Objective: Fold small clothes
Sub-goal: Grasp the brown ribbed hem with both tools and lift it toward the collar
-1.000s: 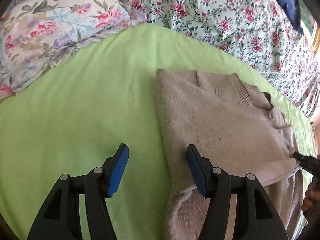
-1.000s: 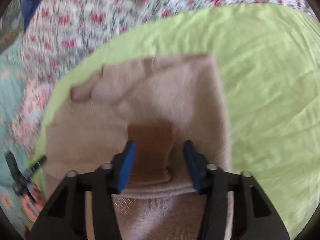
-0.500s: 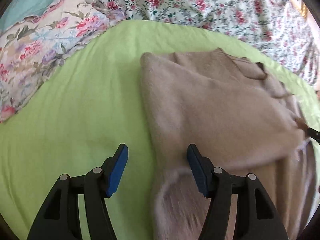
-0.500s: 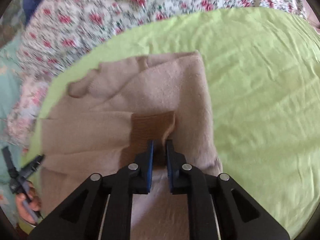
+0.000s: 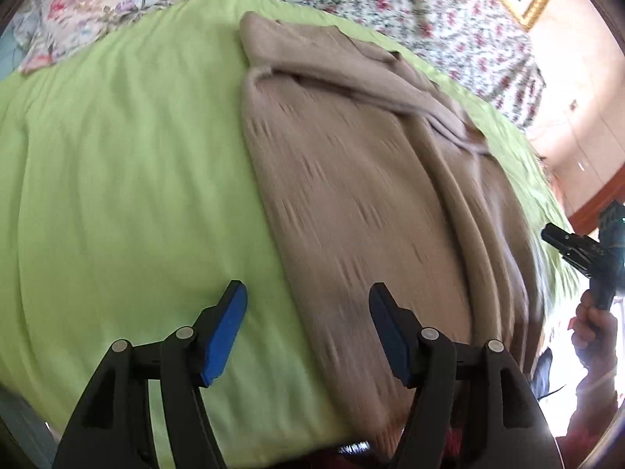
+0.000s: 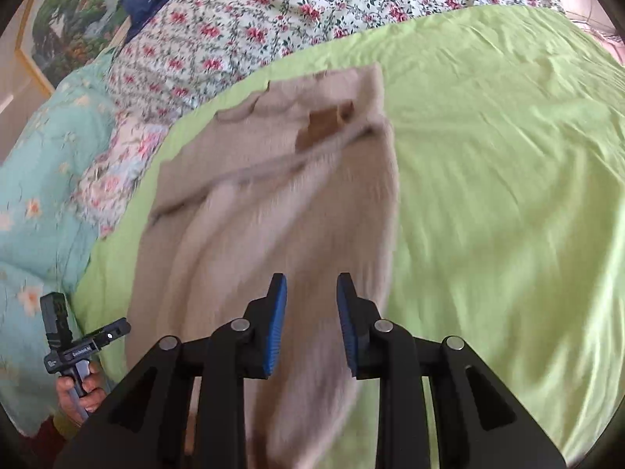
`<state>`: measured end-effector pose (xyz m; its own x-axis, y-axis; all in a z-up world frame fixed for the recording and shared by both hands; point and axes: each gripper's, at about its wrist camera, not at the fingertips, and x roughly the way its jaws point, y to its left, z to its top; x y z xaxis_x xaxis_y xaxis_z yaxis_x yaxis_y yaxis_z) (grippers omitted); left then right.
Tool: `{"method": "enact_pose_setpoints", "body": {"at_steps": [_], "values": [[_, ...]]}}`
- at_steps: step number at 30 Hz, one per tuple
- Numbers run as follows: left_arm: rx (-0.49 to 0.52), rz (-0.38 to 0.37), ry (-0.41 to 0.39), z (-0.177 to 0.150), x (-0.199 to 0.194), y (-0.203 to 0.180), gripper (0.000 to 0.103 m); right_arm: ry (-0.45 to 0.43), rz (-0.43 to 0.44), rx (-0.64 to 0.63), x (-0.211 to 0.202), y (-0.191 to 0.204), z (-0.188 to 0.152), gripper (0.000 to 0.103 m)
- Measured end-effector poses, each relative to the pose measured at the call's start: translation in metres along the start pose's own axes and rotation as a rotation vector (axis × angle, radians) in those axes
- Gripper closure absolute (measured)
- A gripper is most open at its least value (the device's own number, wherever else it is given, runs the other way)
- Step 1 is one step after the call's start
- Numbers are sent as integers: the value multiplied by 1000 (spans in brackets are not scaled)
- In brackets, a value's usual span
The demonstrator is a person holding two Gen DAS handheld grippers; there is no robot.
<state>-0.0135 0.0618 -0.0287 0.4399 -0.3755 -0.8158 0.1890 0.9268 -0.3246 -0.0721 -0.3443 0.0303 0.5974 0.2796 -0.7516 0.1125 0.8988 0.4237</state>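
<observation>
A beige knit sweater [image 5: 351, 179] lies lengthwise on the lime green bed sheet [image 5: 129, 179], with a sleeve folded across its upper part. In the right wrist view the sweater [image 6: 273, 211] shows a brown ribbed cuff [image 6: 326, 125] lying near the collar. My left gripper [image 5: 308, 328] is open and empty above the sweater's left edge near the hem. My right gripper [image 6: 310, 320] is open and empty above the lower part of the sweater. The right gripper also shows at the right edge of the left wrist view [image 5: 578, 250].
Floral bedding [image 6: 312, 4] and a floral pillow [image 5: 97, 4] lie along the far side of the bed. A light blue quilt [image 6: 43, 179] lies at the left in the right wrist view. A framed picture [image 6: 66, 27] hangs behind. The bed's near edge [image 5: 250, 441] is below the left gripper.
My right gripper closed on the brown cuff, carried it up toward the collar, let go and drew back, now open. My left gripper pulled back toward the hem, still open.
</observation>
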Motion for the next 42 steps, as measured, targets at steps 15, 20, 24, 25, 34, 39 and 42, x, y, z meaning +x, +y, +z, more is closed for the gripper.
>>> {"method": "enact_pose_setpoints", "body": {"at_steps": [15, 20, 24, 25, 34, 39, 42], "values": [[46, -238, 46, -54, 0, -28, 34, 107, 277, 105, 14, -18, -95, 62], [103, -198, 27, -48, 3, -34, 66, 114, 297, 99, 24, -11, -105, 78], [136, -178, 12, -44, -4, -31, 95, 46, 264, 104, -7, -28, -100, 94], [147, -171, 1, -42, -9, -32, 96, 21, 260, 109, -18, -33, -98, 94], [136, -196, -64, -38, -51, -4, 95, -59, 228, 104, -59, -68, -82, 95], [97, -201, 74, -51, -10, 3, 70, 26, 279, 94, -32, -63, -90, 91], [130, -268, 109, -58, -5, -3, 35, 46, 310, 108, -28, -68, -97, 90]]}}
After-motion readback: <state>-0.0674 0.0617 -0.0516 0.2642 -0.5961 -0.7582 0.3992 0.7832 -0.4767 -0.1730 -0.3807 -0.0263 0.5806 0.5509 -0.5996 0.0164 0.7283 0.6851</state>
